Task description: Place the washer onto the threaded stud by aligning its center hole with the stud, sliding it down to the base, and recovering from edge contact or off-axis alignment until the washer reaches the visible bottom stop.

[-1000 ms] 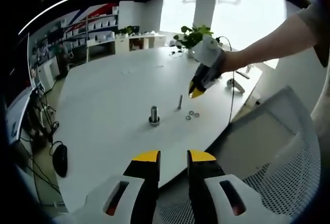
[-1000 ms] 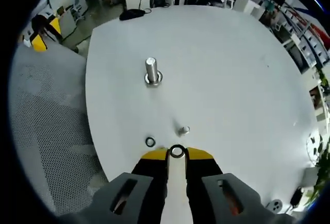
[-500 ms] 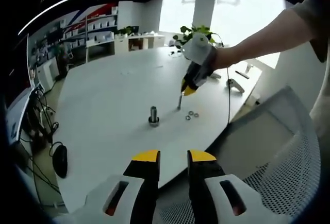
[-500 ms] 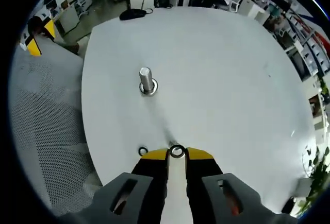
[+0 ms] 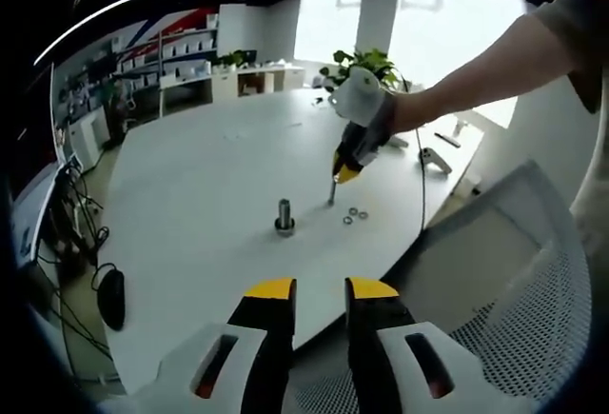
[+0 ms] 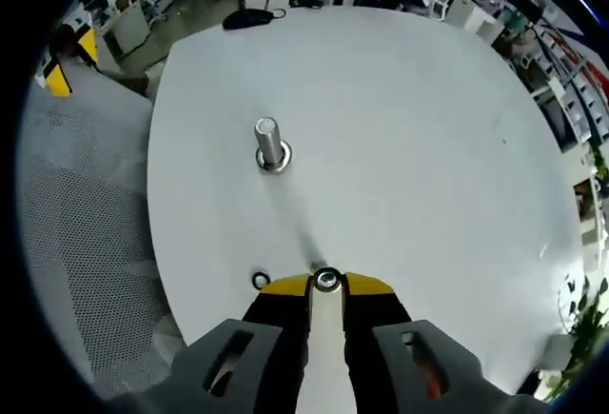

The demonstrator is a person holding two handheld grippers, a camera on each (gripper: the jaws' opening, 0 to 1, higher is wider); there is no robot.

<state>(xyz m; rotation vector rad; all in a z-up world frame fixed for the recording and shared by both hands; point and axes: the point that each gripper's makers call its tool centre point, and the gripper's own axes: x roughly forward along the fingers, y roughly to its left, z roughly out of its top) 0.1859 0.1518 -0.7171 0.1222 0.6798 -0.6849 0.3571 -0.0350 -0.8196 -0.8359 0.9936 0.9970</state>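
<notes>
A thick threaded stud (image 5: 284, 214) (image 6: 269, 143) stands upright on a wide base on the white table (image 5: 200, 176). My right gripper (image 6: 326, 285) is shut on a small metal washer (image 6: 326, 281), held flat between its yellow tips. In the left gripper view the right gripper (image 5: 343, 174), held by a person's hand, hangs tilted just above a thin upright pin (image 5: 332, 191), to the right of the thick stud. Loose washers (image 5: 353, 213) lie beside the pin; one loose washer (image 6: 260, 280) lies left of my tips. My left gripper (image 5: 321, 290) is open and holds nothing, back over the table's near edge.
A white mesh chair (image 5: 495, 281) (image 6: 76, 243) stands against the table edge. Potted plants (image 5: 357, 64) and small items sit at the table's far side. Shelves, desks and cables line the room beyond.
My right gripper has carried the washer away from the loose washers to just above the thin pin, nearer the thick stud. My left gripper has stayed put.
</notes>
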